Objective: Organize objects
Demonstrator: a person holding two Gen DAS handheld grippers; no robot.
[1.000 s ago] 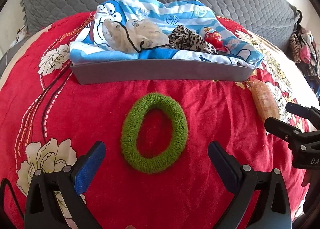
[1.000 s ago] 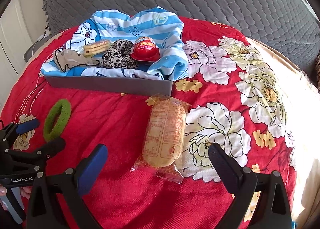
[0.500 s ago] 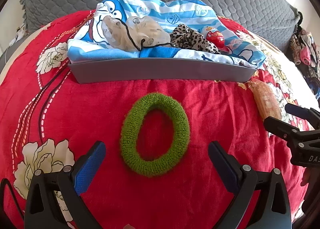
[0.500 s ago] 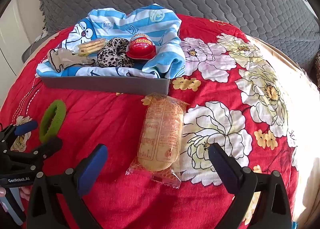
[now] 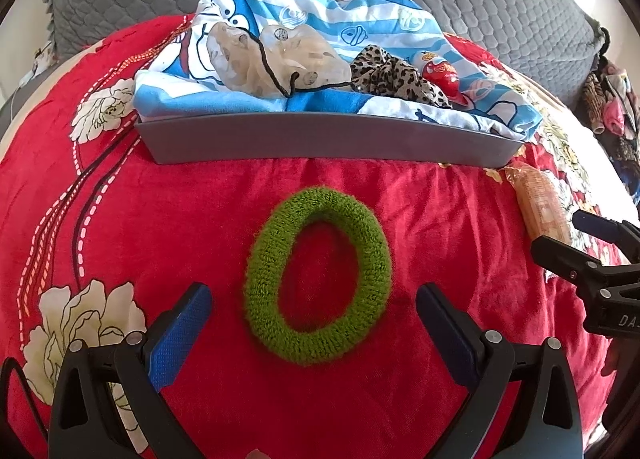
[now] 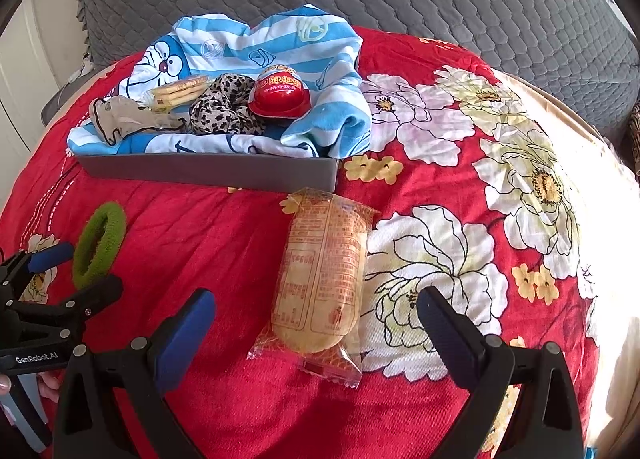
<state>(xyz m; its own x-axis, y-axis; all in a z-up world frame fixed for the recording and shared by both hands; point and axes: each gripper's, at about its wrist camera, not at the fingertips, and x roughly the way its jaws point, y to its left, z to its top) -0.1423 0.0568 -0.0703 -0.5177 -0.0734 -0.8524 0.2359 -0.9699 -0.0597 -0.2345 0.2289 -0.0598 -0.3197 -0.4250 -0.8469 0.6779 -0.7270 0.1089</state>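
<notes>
1. The left gripper [image 5: 314,309] hovers with its fingers spread wide and empty, straddling the near end of the green hair tie [image 5: 318,275], which lies flat on the red floral blanket [image 5: 168,219] just short of the gray tray [image 5: 332,143].
2. The right gripper [image 6: 316,313] is likewise wide and empty, framing the near end of the wrapped snack packet [image 6: 324,275], whose far end almost meets the tray's corner.
3. Likely trouble: the tie is soft and low, so closing fingers could pinch the plush blanket with it, or flatten the loop and let it slip out.
4. The packet's slick wrapper (crinkly, with loose sealed ends) could slide if only the film is caught.
5. The tray's front wall must be cleared on the way in; the striped cartoon towel [image 6: 280,47], the leopard scrunchie [image 6: 224,107] and the red capsule [image 6: 280,93] already fill much of it.
6. Open room: blanket lies bare between the grippers, and the flowered area to the right is free.
</notes>
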